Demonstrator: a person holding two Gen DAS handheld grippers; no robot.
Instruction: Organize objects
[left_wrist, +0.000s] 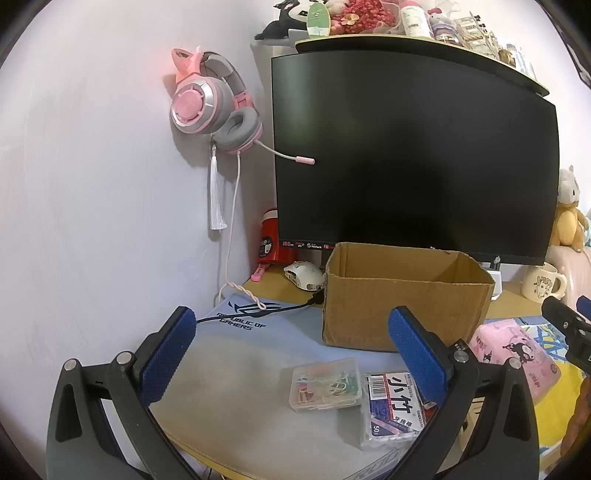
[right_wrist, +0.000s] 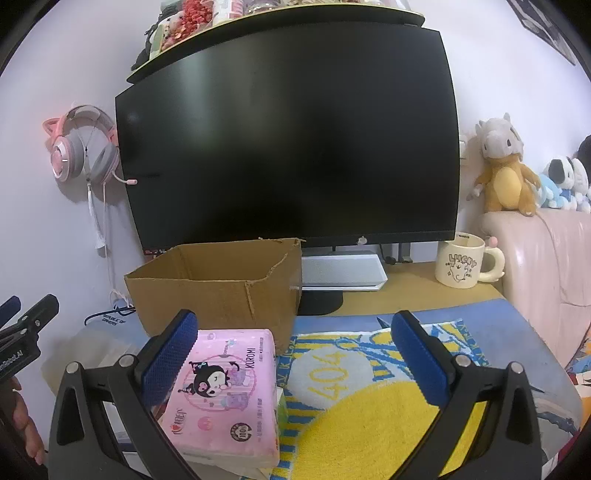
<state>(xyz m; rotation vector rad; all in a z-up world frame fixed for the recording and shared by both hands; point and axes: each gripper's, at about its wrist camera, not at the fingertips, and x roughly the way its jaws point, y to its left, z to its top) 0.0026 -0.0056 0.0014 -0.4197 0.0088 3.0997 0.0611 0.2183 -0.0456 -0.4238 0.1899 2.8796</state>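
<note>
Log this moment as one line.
left claw open, empty | right claw open, empty | cardboard box empty | pink tissue pack on desk

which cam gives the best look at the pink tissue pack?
Right wrist. The tissue pack lies whole and close there, printed top readable, just inside the open right gripper's left finger, in front of the box. Left wrist shows only part of it at the right edge, cut by a finger.
</note>
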